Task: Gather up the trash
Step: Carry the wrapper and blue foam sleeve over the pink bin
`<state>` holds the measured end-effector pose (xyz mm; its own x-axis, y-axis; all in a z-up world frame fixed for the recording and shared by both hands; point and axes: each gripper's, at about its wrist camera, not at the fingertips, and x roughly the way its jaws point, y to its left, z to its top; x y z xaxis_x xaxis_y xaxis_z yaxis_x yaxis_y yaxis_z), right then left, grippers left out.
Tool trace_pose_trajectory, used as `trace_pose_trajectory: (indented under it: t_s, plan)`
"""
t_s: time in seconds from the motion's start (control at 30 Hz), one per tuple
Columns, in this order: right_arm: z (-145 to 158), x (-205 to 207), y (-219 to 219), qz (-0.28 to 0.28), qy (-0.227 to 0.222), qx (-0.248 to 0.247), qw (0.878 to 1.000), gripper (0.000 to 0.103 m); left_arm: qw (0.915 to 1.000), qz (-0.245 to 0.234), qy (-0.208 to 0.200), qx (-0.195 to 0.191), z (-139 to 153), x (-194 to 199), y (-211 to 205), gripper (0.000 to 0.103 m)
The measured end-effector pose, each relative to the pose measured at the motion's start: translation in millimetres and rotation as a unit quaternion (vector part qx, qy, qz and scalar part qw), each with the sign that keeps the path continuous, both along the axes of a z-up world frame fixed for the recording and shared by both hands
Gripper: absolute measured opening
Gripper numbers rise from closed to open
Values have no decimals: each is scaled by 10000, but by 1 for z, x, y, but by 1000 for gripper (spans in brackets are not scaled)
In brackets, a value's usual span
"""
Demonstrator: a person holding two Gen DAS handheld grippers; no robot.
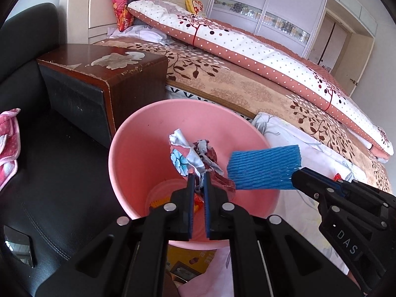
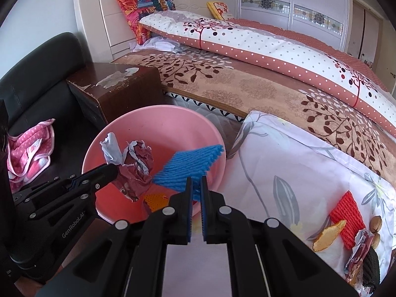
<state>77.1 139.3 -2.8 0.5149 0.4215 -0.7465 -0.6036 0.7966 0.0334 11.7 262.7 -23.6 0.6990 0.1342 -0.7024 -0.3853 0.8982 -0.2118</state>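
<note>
- Left gripper [image 1: 198, 174] is clenched on a crumpled wrapper [image 1: 195, 158], held over the mouth of the pink bin [image 1: 128, 148].
- Right gripper [image 2: 195, 182] is clenched on a blue foam net [image 2: 190, 165], also held over the bin, just beside the wrapper.
- The wrapper is judged very light, thin and crinkly; it is pinched by one crumpled fold, and it is likely to drop freely on release.
- The foam net is judged light, soft and springy; it is gripped at one edge and stands out stiffly without sagging.
- Some orange scraps [image 2: 154, 201] are seen at the bin bottom; the count cannot be told.
- Left on the floral bed sheet [image 2: 297, 163]: one red foam net [image 2: 346, 212], one orange peel [image 2: 328, 234], one more crumpled wrapper [image 2: 358, 252], and at least one walnut-like nut [image 2: 376, 225]; a dark item below them cannot be identified.
- Counted: two grippers, one bin, two foam nets, two wrappers.
- The peel is judged soft, possibly slippery; an end-on pinch would suit.
</note>
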Motion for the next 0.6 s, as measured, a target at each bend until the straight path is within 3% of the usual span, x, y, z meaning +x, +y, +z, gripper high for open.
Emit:
trace_pose_trajectory:
  t_s: [0.6]
  plan:
    - [-9,-1,13,128,84,-58,9999,5,9998,105,176,-64,-11,1,7,6]
